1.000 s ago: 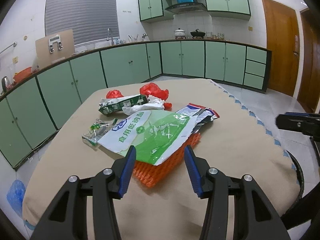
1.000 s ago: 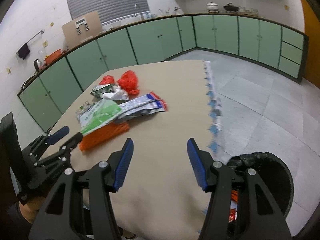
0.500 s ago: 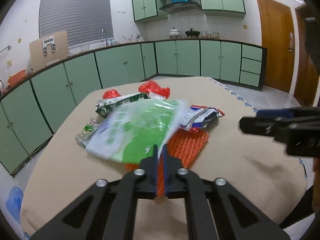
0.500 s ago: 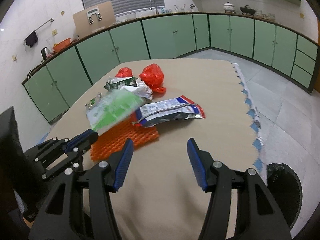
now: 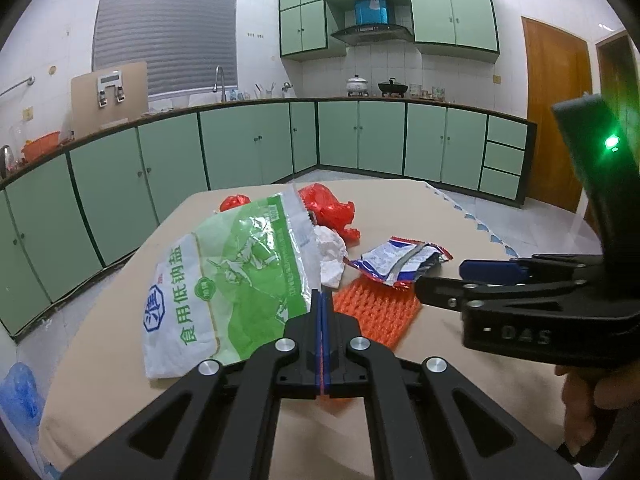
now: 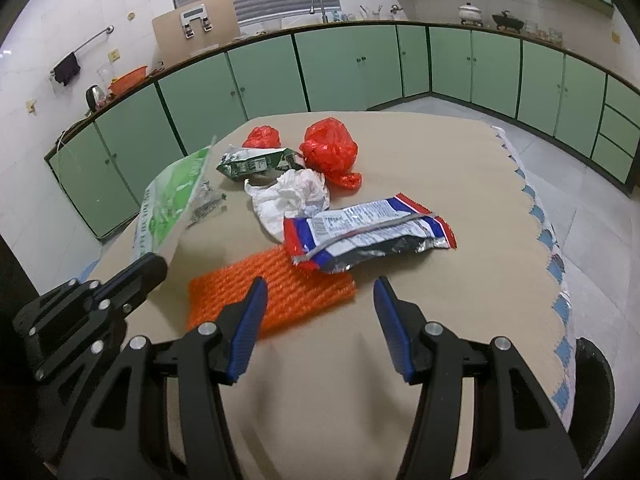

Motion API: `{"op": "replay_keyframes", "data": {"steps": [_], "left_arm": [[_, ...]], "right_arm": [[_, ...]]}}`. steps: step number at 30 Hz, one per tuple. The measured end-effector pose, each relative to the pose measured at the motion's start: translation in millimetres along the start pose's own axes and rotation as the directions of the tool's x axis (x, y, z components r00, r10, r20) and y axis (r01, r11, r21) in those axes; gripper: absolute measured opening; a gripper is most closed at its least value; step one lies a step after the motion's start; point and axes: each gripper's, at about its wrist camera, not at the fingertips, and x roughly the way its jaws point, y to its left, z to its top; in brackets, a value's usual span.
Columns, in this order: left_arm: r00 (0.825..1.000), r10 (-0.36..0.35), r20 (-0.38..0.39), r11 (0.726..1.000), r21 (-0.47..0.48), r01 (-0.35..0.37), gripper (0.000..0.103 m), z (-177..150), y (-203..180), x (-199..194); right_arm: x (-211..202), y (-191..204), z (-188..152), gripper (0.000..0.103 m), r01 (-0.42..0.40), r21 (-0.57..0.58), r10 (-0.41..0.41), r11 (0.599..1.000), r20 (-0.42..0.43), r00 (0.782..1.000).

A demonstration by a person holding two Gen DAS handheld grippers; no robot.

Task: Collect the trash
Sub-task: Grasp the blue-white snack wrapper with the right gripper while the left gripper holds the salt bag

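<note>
My left gripper (image 5: 322, 300) is shut on the corner of a green and white salt bag (image 5: 228, 280) and holds it lifted off the table; it also shows in the right wrist view (image 6: 172, 200). My right gripper (image 6: 318, 300) is open and empty, just above an orange mesh sheet (image 6: 272, 292) and near a red, white and blue foil wrapper (image 6: 368, 236). Behind lie a crumpled white tissue (image 6: 292, 196), a green carton (image 6: 260, 162) and two red plastic bags (image 6: 330, 150).
The trash lies on a table with a beige cloth (image 6: 440, 168). A black bin (image 6: 592, 392) stands on the floor at the table's right edge. Green cabinets (image 5: 240, 152) line the walls. A blue bag (image 5: 20, 392) lies on the floor at left.
My left gripper closed on the salt bag's corner and lifted it up and left off the pile. My right gripper moved left toward the orange mesh and the foil wrapper, still open.
</note>
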Motion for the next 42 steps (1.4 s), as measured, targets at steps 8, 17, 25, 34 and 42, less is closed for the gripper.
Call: {"op": "replay_keyframes", "data": {"steps": [8,17,25,34,42], "left_arm": [[1.0,-0.007,0.005,1.0,0.014,0.007,0.0,7.5,8.8,10.4],[1.0,-0.024,-0.006,1.0,0.001,0.024,0.0,4.1,11.9,15.2],[1.0,-0.031,0.001,1.0,-0.001,0.031,0.0,8.1,13.2,10.9],[1.0,-0.028,0.004,1.0,0.004,0.028,0.0,4.5,17.6,9.9],[1.0,-0.03,-0.005,1.0,0.003,0.03,0.0,4.3,23.3,18.5]], "right_arm": [[27.6,7.3,8.1,0.052,0.019,-0.014,-0.019,1.0,-0.009,1.0],[37.1,2.9,11.0,0.0,-0.009,-0.023,0.009,1.0,-0.023,1.0],[25.3,0.0,16.7,0.0,-0.044,-0.016,0.044,0.999,-0.022,0.999],[32.3,11.1,22.9,0.052,0.008,-0.035,-0.008,0.999,0.01,1.0],[49.0,20.3,25.8,0.052,0.038,-0.053,-0.037,0.998,0.019,0.999]]}}
